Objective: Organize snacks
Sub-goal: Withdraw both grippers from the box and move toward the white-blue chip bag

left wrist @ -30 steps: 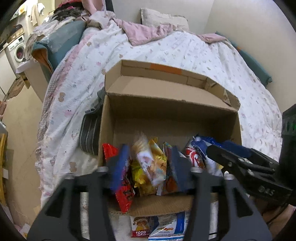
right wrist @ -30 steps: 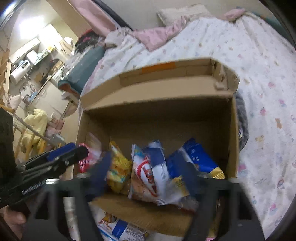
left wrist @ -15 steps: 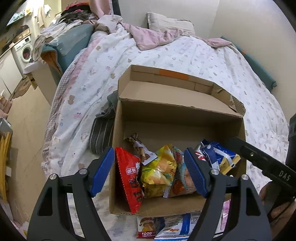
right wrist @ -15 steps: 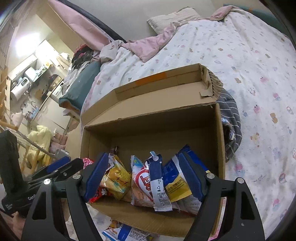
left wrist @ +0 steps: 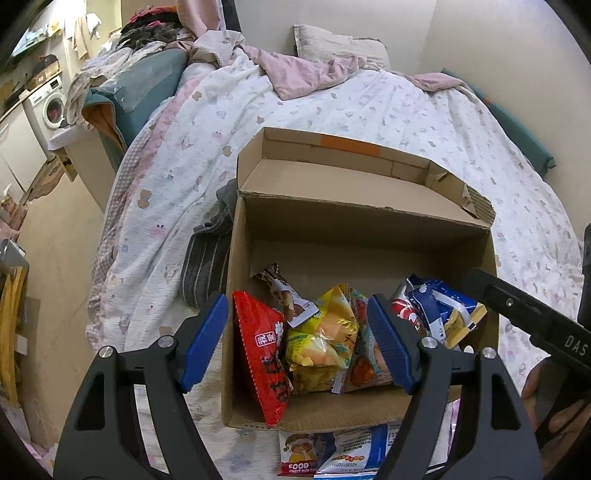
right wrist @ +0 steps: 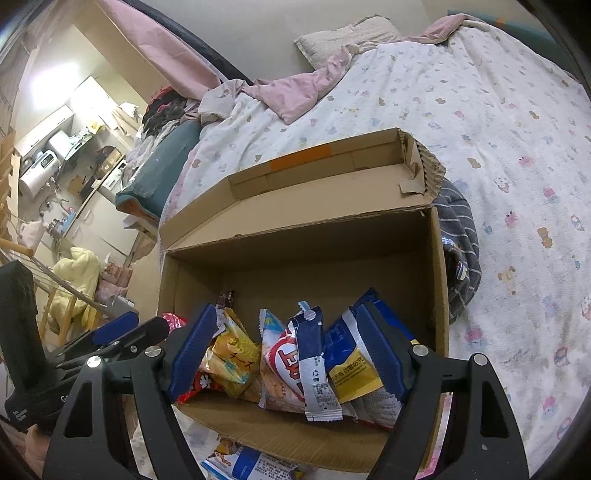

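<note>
This is a lived-in home, a bedroom that opens onto a small utility and kitchen corner. A bed (left wrist: 332, 110) with a white cartoon-print cover fills most of the room, and serves as the landmark. At its head lie a beige pillow (left wrist: 340, 44) and a crumpled pink blanket (left wrist: 306, 74). Clothes are heaped (left wrist: 147, 29) beside the bed's head end. Beyond the bed's side stands a front-loading washing machine (left wrist: 50, 105), and the right wrist view shows cabinets with a white water heater (right wrist: 38, 168) there.
</note>
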